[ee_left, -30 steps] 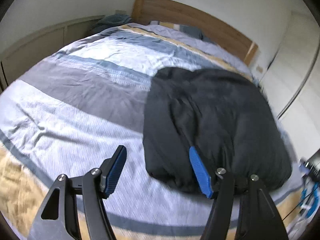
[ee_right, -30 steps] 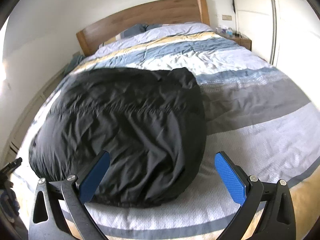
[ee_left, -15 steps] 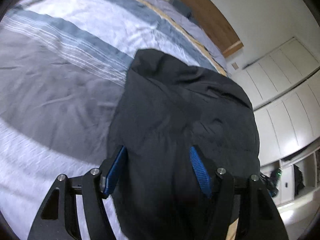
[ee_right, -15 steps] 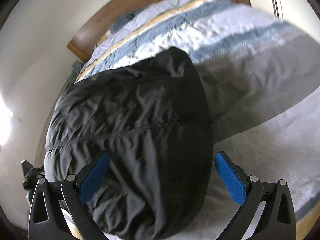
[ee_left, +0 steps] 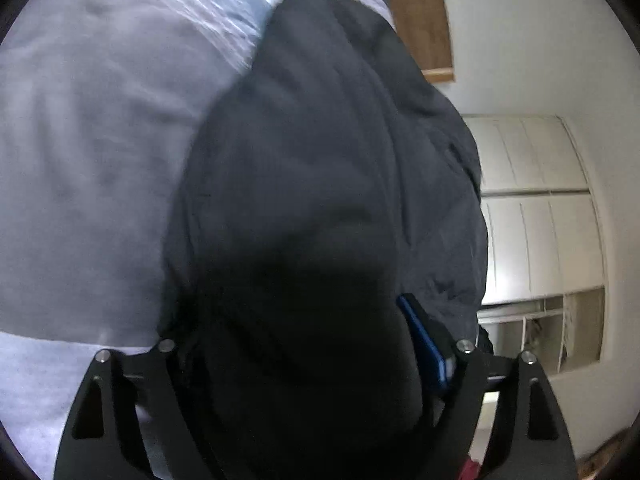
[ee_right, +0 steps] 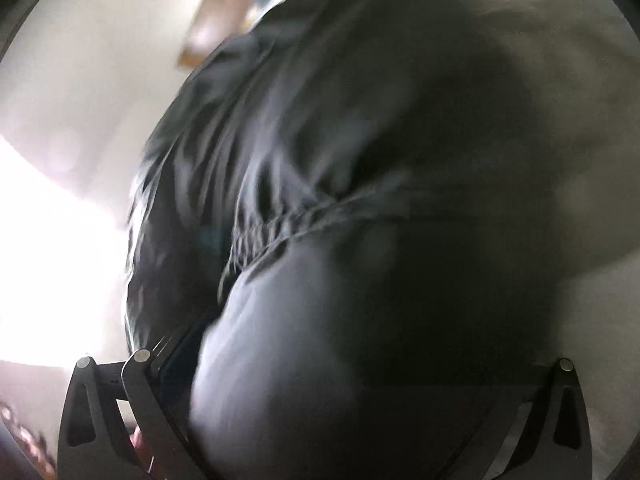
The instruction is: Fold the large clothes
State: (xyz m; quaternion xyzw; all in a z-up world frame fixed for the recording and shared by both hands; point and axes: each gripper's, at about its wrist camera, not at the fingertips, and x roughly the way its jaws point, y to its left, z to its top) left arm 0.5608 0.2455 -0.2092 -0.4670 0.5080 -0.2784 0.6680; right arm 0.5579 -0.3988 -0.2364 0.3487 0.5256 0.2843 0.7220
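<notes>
Both claws lowered — straddling black jacket [ee_left: 320, 200].

Right gripper [ee_right: 320, 380] buried deep in the black jacket [ee_right: 340, 208], picture smeared with blur.

The jacket fills nearly the whole view, puffy and dark, and a gathered seam [ee_right: 288, 224] runs across its middle with wrinkles fanning out above it. Fabric bulges between the two black arms of the gripper and hides the fingertips, so how far apart the jaws stand cannot be read. The bedcover [ee_right: 592, 200] shows grey on the right edge, paler lower down. At top left there's a blurred strip of wooden headboard [ee_right: 208, 28] against a white wall [ee_right: 80, 60], and strong glare washes out the left side.
</notes>
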